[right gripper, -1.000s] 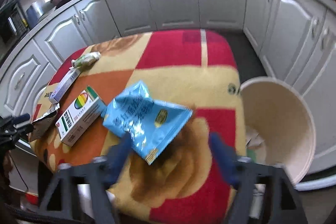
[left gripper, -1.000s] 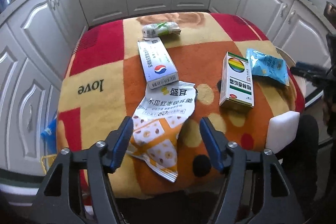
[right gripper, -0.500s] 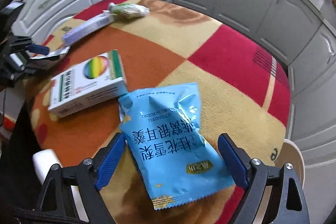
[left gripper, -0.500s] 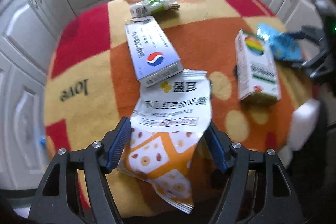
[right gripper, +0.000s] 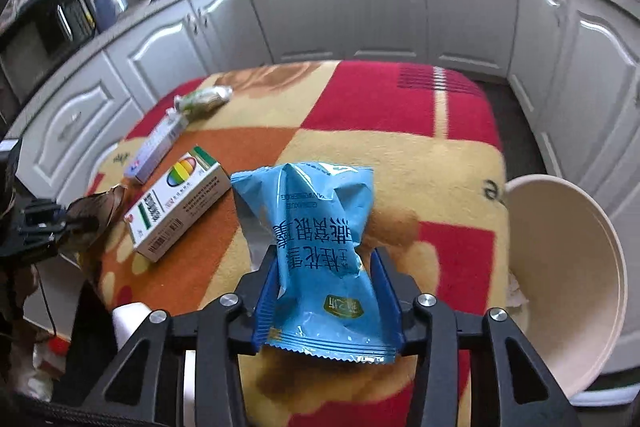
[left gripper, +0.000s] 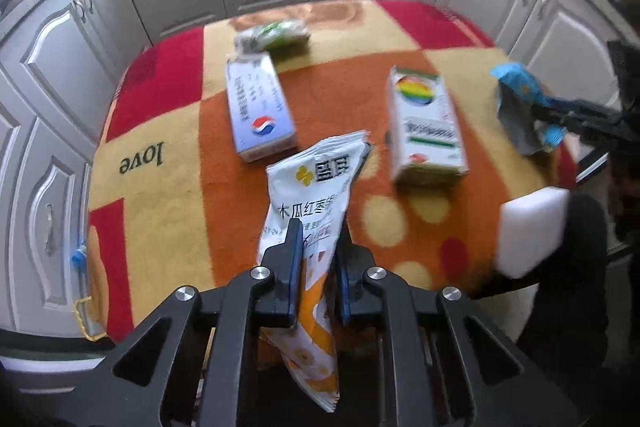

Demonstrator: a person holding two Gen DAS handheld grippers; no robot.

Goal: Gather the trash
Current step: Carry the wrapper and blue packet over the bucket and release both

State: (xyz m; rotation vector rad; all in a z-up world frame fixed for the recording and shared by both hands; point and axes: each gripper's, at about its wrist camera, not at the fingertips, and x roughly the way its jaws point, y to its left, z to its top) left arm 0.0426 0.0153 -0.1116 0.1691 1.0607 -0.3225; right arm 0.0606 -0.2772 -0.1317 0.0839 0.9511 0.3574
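My left gripper [left gripper: 316, 239] is shut on a white and orange snack wrapper [left gripper: 312, 195] and holds it lifted over the near edge of the blanket-covered table [left gripper: 160, 131]. My right gripper [right gripper: 326, 263] is shut on a blue snack packet [right gripper: 316, 227], also lifted; it shows at the right in the left wrist view [left gripper: 520, 99]. A beige trash bin [right gripper: 568, 267] stands just right of the table. A blue-white box [left gripper: 258, 111], a rainbow-logo box [left gripper: 424, 127] and a crumpled green-white wrapper [left gripper: 272, 35] lie on the table.
White kitchen cabinets [right gripper: 380, 11] ring the table on the far side. A white foam block [left gripper: 532, 231] sits at the table's near right corner. The bin holds some crumpled white paper [right gripper: 516, 295].
Both grippers have closed: the left on the white and orange wrapper, the right on the blue packet. Both items are now pinched and raised off the blanket.
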